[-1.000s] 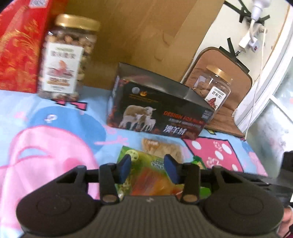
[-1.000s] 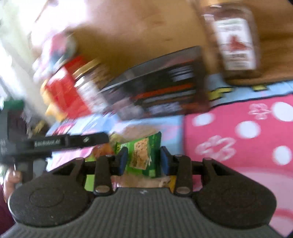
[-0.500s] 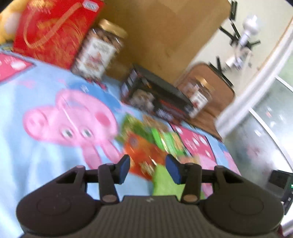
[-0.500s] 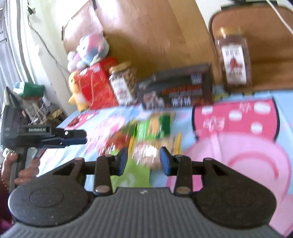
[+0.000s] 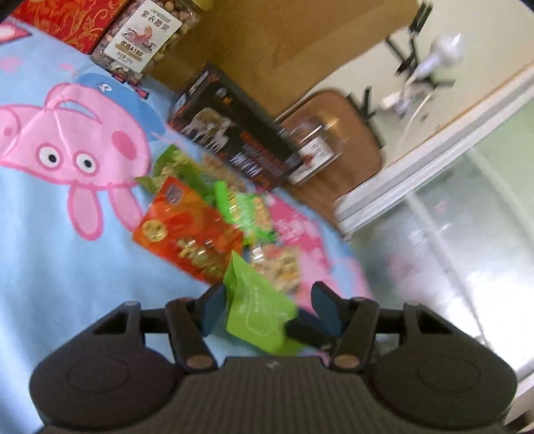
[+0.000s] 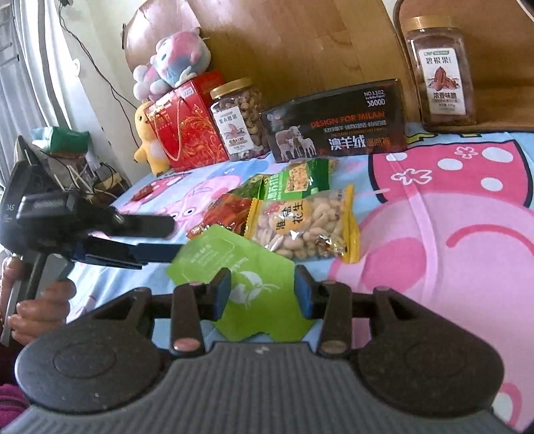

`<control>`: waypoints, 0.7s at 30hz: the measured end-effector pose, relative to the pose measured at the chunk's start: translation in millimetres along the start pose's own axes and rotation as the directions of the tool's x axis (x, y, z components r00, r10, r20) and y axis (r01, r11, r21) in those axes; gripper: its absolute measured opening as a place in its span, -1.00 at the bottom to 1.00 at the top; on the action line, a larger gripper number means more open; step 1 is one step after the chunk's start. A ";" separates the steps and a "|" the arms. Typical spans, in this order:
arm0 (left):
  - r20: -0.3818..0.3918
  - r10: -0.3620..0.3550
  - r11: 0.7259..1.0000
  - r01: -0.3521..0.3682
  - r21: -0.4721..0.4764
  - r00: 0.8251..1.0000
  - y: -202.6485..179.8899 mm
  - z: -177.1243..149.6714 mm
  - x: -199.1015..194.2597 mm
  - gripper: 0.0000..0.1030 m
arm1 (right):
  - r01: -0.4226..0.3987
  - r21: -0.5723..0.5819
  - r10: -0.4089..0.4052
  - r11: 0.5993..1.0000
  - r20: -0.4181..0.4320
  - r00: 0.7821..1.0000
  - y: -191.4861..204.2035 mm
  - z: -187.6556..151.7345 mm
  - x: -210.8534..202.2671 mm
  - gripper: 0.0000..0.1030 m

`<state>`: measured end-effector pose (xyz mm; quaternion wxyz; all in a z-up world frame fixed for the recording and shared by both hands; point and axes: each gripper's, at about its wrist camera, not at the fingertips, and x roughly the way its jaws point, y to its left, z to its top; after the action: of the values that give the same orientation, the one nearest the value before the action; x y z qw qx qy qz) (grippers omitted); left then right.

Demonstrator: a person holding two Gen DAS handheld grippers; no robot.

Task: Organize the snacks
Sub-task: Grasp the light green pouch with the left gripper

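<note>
we see the lime-green pouch low in the centre of the right wrist view, lying on the cartoon bedsheet in front of the peanut bag. our left gripper has just been opening, the pouch between its jaws, unpressed. our right gripper has been opening too, released above the pouch.

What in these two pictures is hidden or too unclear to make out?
- Green packet: its lower part is behind the right gripper in the right wrist view; motion-blurred in the left wrist view.
- Jar by the brown pad: label blurred, half behind the black box, left wrist view.
- Red gift box: cut off by the top edge, left wrist view.
</note>
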<state>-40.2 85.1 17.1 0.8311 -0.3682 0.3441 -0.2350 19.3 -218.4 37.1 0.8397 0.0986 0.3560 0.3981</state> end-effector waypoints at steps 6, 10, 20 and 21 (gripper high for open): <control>0.032 -0.084 0.993 0.086 -0.082 0.996 4.2 9.4 2.5 0.14 | -0.022 0.031 0.022 0.999 0.011 1.000 -6.1 -2.2 -1.9 -0.10; 0.053 -0.149 0.985 0.153 -0.082 0.987 -2.3 29.8 7.3 0.14 | -0.021 0.037 0.020 0.999 0.015 1.000 -4.3 -1.5 -0.4 -0.01; 0.074 -0.025 0.999 0.029 -0.046 0.997 5.1 74.9 49.3 0.13 | 0.152 -0.059 -0.149 0.987 0.056 0.987 40.3 -0.7 32.0 0.06; 0.066 -0.015 0.998 0.018 -0.054 0.998 7.6 73.7 51.3 0.13 | 0.141 -0.064 -0.138 0.988 0.051 0.989 41.5 -0.6 33.5 0.06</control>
<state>49.2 90.0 27.0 0.8298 -0.4011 0.3197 -0.2201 8.5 -166.1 37.9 0.8764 0.0543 0.3287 0.3479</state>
